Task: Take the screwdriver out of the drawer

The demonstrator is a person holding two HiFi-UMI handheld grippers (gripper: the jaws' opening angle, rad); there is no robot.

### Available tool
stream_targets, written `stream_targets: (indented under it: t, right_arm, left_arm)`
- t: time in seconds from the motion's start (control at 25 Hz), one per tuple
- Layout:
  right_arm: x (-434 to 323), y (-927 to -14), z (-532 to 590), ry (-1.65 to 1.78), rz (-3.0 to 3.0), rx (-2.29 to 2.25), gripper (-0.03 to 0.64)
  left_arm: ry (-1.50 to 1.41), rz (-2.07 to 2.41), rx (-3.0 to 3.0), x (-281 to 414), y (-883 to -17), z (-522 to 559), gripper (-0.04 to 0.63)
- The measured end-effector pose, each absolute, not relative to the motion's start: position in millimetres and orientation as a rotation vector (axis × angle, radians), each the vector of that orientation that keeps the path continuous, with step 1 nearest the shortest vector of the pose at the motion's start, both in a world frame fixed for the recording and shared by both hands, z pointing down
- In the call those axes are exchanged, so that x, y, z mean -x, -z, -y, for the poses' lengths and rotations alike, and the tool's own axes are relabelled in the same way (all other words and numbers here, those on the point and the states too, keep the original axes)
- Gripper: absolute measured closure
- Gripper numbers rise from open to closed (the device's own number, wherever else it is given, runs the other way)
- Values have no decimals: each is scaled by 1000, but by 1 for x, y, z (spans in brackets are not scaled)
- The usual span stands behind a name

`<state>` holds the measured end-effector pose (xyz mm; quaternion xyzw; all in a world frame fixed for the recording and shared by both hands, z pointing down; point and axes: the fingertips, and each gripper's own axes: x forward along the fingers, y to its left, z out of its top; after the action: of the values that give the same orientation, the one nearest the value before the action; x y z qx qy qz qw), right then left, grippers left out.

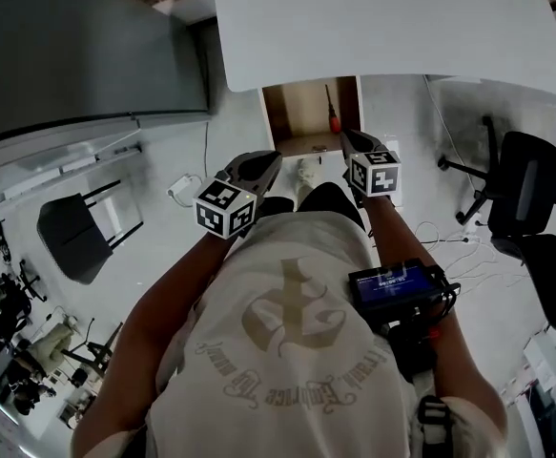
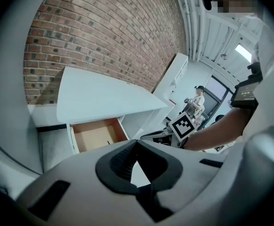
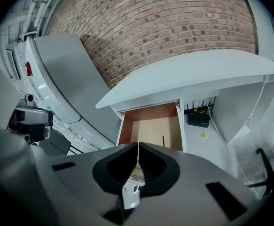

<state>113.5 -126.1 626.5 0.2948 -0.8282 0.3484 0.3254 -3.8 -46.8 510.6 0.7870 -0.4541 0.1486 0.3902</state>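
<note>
Both jaws closed, empty: left gripper [image 2: 137, 142], right gripper [image 3: 138, 145]

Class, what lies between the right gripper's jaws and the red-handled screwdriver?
Only the open wooden drawer's bare floor, as the right gripper view shows.

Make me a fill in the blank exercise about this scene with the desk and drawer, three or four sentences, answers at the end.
1. The drawer under the white desk stands ____.
2. The screwdriver lying in it has a ____ handle.
3. The right hand-held gripper is empty, and its jaws are ____.
4. The wall behind the desk is built of ____.

Missing words: open; red; shut; brick
</note>
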Motion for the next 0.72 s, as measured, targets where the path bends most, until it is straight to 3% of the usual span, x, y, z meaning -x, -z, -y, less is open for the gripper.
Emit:
stream_targets:
  t: [0.72]
  right_arm:
    - [-113, -660, 129, -846, 2106, -717, 591]
  left_arm:
    - [-327, 1242, -1880, -13, -515, 19, 575]
